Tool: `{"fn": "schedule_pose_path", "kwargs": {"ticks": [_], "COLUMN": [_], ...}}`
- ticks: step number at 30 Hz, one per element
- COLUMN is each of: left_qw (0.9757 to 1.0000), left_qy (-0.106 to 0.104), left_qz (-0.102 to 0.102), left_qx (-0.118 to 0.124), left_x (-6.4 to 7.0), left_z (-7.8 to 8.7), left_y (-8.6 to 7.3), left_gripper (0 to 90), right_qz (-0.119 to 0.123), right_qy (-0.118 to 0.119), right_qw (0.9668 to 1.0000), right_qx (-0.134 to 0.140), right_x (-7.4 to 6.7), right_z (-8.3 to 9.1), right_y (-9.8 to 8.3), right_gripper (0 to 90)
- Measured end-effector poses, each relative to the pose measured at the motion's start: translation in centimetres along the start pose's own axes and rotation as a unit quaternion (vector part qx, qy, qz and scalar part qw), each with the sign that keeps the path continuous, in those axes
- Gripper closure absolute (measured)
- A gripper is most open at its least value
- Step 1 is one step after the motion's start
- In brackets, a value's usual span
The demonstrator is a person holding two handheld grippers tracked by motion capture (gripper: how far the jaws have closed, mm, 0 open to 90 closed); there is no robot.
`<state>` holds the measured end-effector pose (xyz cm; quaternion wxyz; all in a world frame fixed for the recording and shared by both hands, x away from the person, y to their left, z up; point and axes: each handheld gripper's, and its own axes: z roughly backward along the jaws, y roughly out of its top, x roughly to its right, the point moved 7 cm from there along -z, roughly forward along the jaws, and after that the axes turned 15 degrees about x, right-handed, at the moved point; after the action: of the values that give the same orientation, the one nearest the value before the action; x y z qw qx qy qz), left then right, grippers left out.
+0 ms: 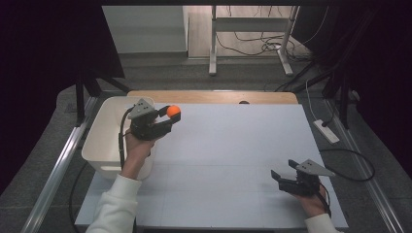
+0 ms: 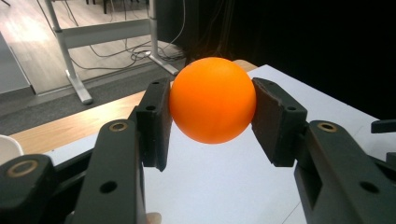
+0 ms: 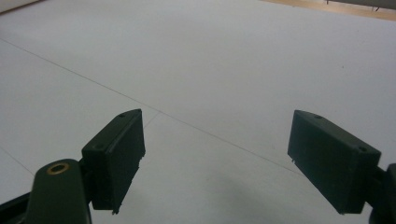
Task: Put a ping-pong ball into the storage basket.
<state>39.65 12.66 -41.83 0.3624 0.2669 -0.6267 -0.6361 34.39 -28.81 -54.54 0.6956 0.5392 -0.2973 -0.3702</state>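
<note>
At the tabletop's left edge stands a white plastic tub, smooth-walled with rounded corners, and just to its right a person's left gripper holds an orange ball above the white surface near the far-left corner. In the left gripper view the ball sits pinched between the two flat black pads, gripped across its widest part; it looks smooth, matte and perfectly round, so it could squirt free if the squeeze slackens. The step in hand appears to be carrying the ball, perhaps to the tub beside it: best done by keeping the pinch steady and centred, moving level, and opening the jaws only once the ball hangs low over its resting place. Near the near-right corner, the right gripper rests low over the tabletop with its jaws spread wide and nothing between them; the surface beneath is pale, matte and faintly seamed.
</note>
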Motion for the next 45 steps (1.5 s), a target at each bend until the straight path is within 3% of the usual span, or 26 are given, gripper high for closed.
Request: {"fn": "schedule_pose_path", "kwargs": {"ticks": [26,45], "left_qw": [0.9997,0.998], "left_qy": [0.024,0.062], "left_qz": [-0.008,-0.009], "left_qx": [0.008,-0.003], "left_x": [-1.2,-3.5], "left_z": [2.1,4.2], "left_y": [1.2,1.2], "left_gripper": [50.6,50.6], "right_qz": [0.003,0.002], "right_qy": [-0.001,-0.001], "right_qw": [1.0,1.0], "right_qx": [-0.001,-0.001], "right_x": [0.0,-0.1], "right_z": [0.0,-0.1], "right_y": [0.0,0.1], "right_gripper": [18.8,18.8]}}
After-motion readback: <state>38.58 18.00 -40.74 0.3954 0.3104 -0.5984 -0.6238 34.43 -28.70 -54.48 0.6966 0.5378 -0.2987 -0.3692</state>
